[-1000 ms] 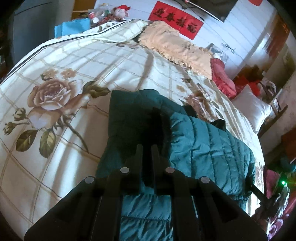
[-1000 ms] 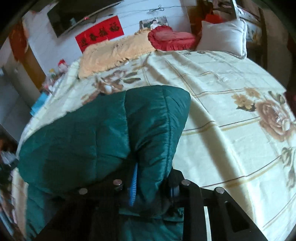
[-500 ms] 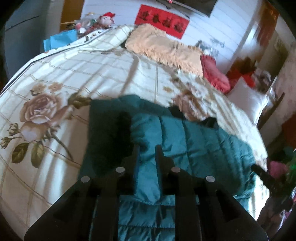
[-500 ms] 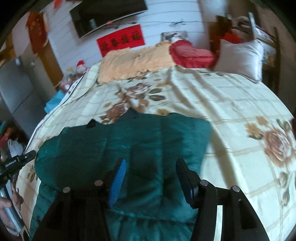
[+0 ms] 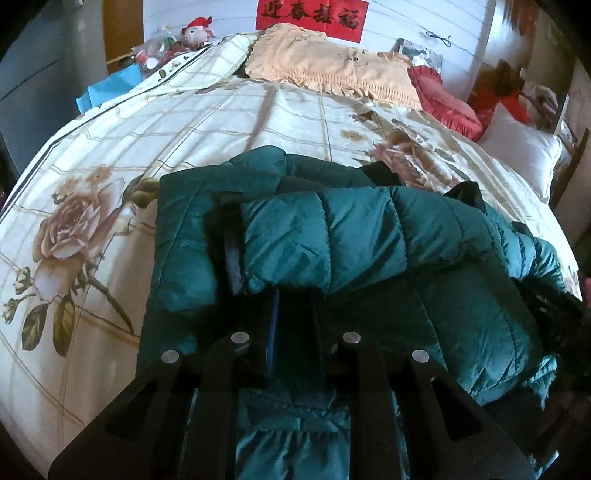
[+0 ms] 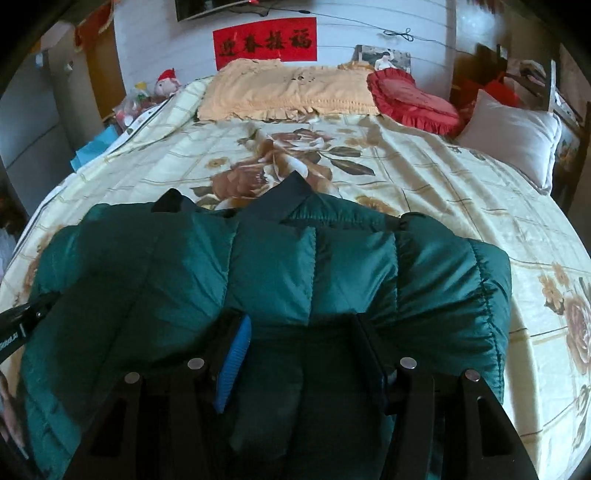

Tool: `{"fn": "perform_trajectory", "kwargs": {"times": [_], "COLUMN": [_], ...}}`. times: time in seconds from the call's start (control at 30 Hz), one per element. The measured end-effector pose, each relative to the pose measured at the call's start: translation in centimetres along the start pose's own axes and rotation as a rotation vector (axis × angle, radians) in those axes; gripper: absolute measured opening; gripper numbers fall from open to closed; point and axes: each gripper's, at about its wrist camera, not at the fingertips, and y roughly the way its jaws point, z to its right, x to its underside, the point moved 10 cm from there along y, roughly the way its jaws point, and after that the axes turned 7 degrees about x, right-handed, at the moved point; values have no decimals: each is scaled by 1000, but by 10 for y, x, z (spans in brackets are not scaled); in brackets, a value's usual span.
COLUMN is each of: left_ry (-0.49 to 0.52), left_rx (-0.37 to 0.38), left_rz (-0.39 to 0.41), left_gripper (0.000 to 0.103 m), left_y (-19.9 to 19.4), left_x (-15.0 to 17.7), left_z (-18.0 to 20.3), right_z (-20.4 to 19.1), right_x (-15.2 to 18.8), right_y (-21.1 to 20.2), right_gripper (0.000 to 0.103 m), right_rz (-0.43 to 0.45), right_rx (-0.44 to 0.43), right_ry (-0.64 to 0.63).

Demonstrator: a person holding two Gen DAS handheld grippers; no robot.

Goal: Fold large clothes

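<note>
A bed [image 6: 424, 192] with a rose-print cover fills the room; a red banner [image 6: 265, 41] hangs on the white wall [image 6: 388, 22].

— What are you working on there?

— You have a bed [image 6: 424, 177] in front of you, spread with a cream checked cover printed with big brown roses.

— And what lies on it?

— Nearest you, a dark green quilted jacket [image 6: 273, 266] lies across the cover, one sleeve [image 5: 332, 236] folded over its body. At the far end, against the wall, you see a long peach frilled pillow [image 6: 284, 92]; just beside it to the right a red ruffled cushion [image 6: 413, 99], and further right a white pillow [image 6: 513, 136] near the edge of the bed.

— Anything touching the jacket?

— Only the cover under it; the pillows are well apart from it.
</note>
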Motion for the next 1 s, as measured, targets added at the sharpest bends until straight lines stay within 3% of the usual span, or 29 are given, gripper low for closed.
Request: {"fn": "perform_trajectory", "kwargs": {"times": [0.1,0.3,0.5,0.7,0.8,0.87,1.0], "left_ry": [-18,-18,-30,-31,-25,-23,-23], "left_rx": [14,6,14,15,8,9,9], "left_rz": [-6,4,1,4,8,12,18], "left_gripper": [16,16,16,16,16,16,16], "left_y": [1,2,3,3,4,4,4], "left_x": [0,0,-1,-2,-2,-2,-1], "left_z": [-2,-1,-2,-3,-2,-2,-2], "right_z": [4,-26,-68,-68,-63,-51,-14], "right_x": [-1,-8,15,28,27,20,19], "right_y": [-18,-76,-54,-32,-45,-63,-80], "right_gripper": [55,54,55,56,56,56,56], "right_rz": [-8,96,16,1,-18,16,69], "right_rx": [-15,-121,-105,-98,-127,-148,-52], "right_ry": [28,2,-103,-85,-75,-40,-48]}}
